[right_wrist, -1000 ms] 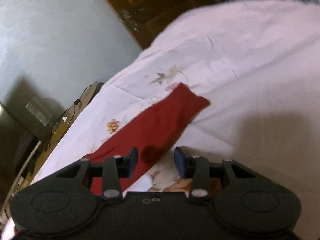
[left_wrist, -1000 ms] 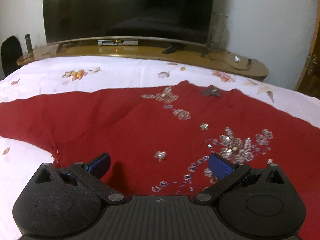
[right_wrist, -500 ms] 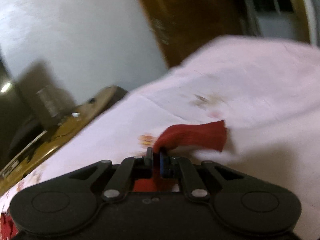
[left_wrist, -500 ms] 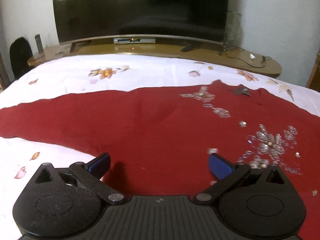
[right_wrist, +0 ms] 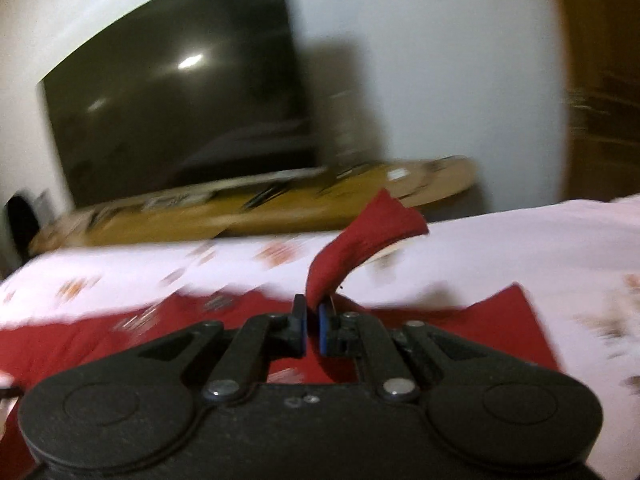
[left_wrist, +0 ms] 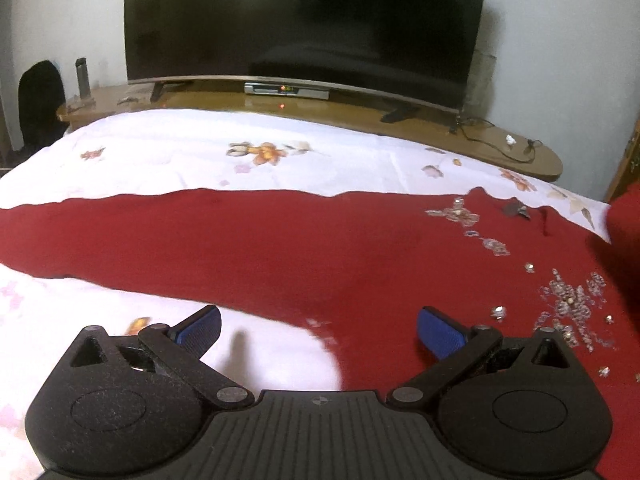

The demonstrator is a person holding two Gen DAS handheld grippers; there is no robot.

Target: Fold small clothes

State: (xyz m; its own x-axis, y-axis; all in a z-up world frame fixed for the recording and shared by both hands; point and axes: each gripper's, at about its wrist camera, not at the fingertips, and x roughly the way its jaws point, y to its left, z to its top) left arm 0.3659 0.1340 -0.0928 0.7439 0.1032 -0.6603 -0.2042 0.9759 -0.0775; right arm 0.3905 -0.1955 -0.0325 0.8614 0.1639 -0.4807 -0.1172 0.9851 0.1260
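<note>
Right tongs (right_wrist: 312, 322) pinching limp red garment (right_wrist: 360, 236)

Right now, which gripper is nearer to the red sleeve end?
Right. The right gripper is shut on the sleeve end; the left gripper hangs open above the garment's lower edge, gripping nothing.

Support surface: bed covered by a white sheet with orange flower print (left_wrist: 280, 148) (right_wrist: 520, 248).
Sheet condition: smooth, lightly creased; flower motifs scattered.
Lying on it: dark red cloth garment with silver sequin embroidery (left_wrist: 280, 248) (right_wrist: 496, 320), spread flat across the bed from the left edge to the right.
Embroidery: sequin clusters (left_wrist: 568, 304) on the garment's right part.
Garment edges: far edge wavy; bare sheet beyond it and at near left.
</note>
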